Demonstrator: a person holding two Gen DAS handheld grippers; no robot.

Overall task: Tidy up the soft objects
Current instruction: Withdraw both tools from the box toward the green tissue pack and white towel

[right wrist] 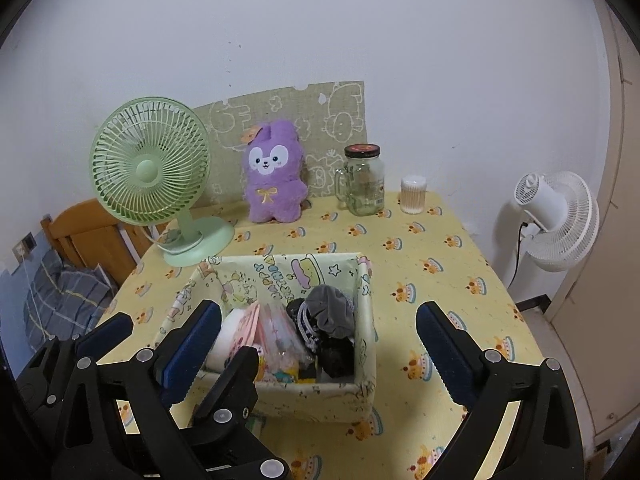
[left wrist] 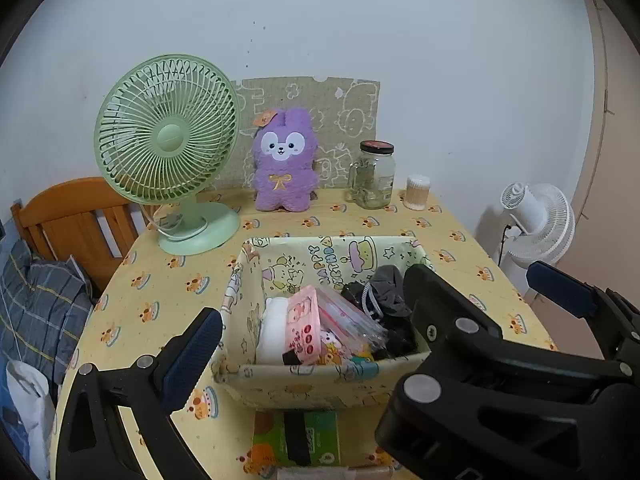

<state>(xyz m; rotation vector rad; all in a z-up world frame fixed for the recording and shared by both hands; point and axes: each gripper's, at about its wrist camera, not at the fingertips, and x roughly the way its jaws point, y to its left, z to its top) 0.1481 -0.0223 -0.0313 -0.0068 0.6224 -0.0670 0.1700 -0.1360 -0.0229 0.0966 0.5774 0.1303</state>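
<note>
Purple plush toy (right wrist: 274,172) upright at worktop (right wrist: 440,248) rear, straight beyond fabric bin (right wrist: 366,360). Both hand-held grippers, left (left wrist: 316,320) and right (right wrist: 318,340), released, empty; neither clearly nearer.

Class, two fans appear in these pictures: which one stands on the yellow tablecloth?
The green desk fan, on its round base beside the purple plush rabbit. The white fan stands off the table, near the wall.
</note>
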